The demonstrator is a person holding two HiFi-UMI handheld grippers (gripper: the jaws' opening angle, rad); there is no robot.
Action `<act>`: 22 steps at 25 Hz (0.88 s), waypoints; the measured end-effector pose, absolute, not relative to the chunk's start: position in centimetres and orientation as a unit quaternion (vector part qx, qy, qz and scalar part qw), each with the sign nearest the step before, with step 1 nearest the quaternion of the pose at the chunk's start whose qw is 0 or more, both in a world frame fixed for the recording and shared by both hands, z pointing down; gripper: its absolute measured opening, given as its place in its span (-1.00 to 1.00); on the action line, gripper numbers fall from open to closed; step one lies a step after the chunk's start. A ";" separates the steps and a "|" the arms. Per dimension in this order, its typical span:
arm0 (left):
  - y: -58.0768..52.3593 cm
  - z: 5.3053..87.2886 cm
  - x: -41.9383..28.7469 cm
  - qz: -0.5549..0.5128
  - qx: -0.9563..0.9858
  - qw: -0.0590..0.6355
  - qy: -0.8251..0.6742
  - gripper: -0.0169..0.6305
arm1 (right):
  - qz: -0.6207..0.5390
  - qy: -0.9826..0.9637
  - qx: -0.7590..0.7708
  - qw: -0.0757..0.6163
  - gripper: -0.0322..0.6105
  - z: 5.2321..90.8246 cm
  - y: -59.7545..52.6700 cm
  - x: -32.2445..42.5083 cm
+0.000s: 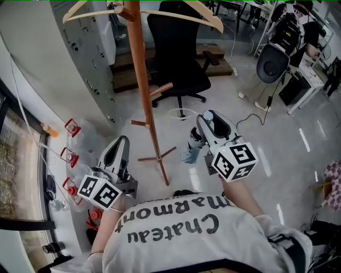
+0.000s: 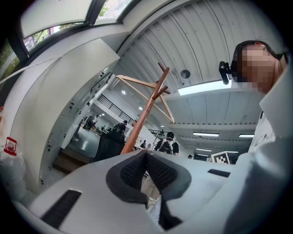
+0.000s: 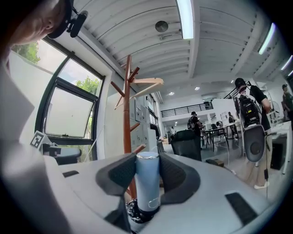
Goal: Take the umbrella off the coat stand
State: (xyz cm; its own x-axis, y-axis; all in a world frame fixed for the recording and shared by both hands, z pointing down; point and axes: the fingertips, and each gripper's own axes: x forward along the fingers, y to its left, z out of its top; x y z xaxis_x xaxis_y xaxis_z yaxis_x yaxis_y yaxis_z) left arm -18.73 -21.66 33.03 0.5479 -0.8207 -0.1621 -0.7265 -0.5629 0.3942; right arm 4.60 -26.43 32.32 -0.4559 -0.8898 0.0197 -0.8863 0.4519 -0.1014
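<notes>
The wooden coat stand (image 1: 143, 90) rises in front of me, with pale hangers (image 1: 197, 13) on its top pegs; it also shows as a pole in the left gripper view (image 2: 145, 114) and the right gripper view (image 3: 127, 109). My right gripper (image 1: 205, 120) is to the right of the pole, shut on the light-blue handle (image 3: 147, 178) of the folded umbrella (image 1: 191, 146). The umbrella's dark patterned body hangs below the jaws, apart from the stand. My left gripper (image 1: 122, 142) is low on the pole's left, its pads (image 2: 137, 169) meeting with nothing between them.
A black office chair (image 1: 178, 53) stands behind the stand. Water jugs with red caps (image 1: 72, 128) line the window wall at left. A white cable (image 1: 250, 120) trails over the floor at right. People sit at desks (image 1: 298, 32) far right.
</notes>
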 end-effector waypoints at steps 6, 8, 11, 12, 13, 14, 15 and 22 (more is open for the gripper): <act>-21.2 32.6 -17.0 -0.165 0.867 0.136 -0.450 -0.88 | -0.060 0.877 -0.475 0.028 -0.38 32.3 -25.9 2.7; -20.9 32.2 -16.6 -0.168 0.864 0.131 -0.456 -0.88 | -0.057 0.886 -0.460 0.032 -0.38 31.8 -25.6 2.3; -20.5 31.6 -16.2 -0.173 0.856 0.127 -0.470 -0.88 | -0.050 0.896 -0.441 0.036 -0.38 30.8 -25.6 2.4; -20.3 31.4 -16.0 -0.175 0.852 0.126 -0.476 -0.88 | -0.047 0.898 -0.435 0.034 -0.38 30.5 -25.7 2.5; -20.1 31.2 -15.9 -0.176 0.848 0.126 -0.483 -0.88 | -0.044 0.901 -0.430 0.031 -0.38 30.3 -25.7 2.6; -19.9 31.1 -15.9 -0.177 0.844 0.127 -0.490 -0.88 | -0.041 0.904 -0.426 0.027 -0.38 30.1 -25.8 2.7; -19.6 31.1 -15.8 -0.178 0.840 0.127 -0.497 -0.88 | -0.039 0.906 -0.421 0.023 -0.38 30.0 -25.8 2.8; -17.8 30.9 -13.7 -0.179 0.825 0.123 -0.522 -0.88 | -0.036 0.916 -0.399 0.015 -0.38 30.2 -25.3 4.9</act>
State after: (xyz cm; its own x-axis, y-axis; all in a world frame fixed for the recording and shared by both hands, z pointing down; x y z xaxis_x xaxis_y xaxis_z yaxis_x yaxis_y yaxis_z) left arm -13.69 -17.84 30.91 0.3904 -0.9055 -0.1664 -0.8178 -0.4241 0.3891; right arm 4.91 -25.29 30.16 -0.6809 -0.7324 0.0016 -0.7302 0.6787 -0.0784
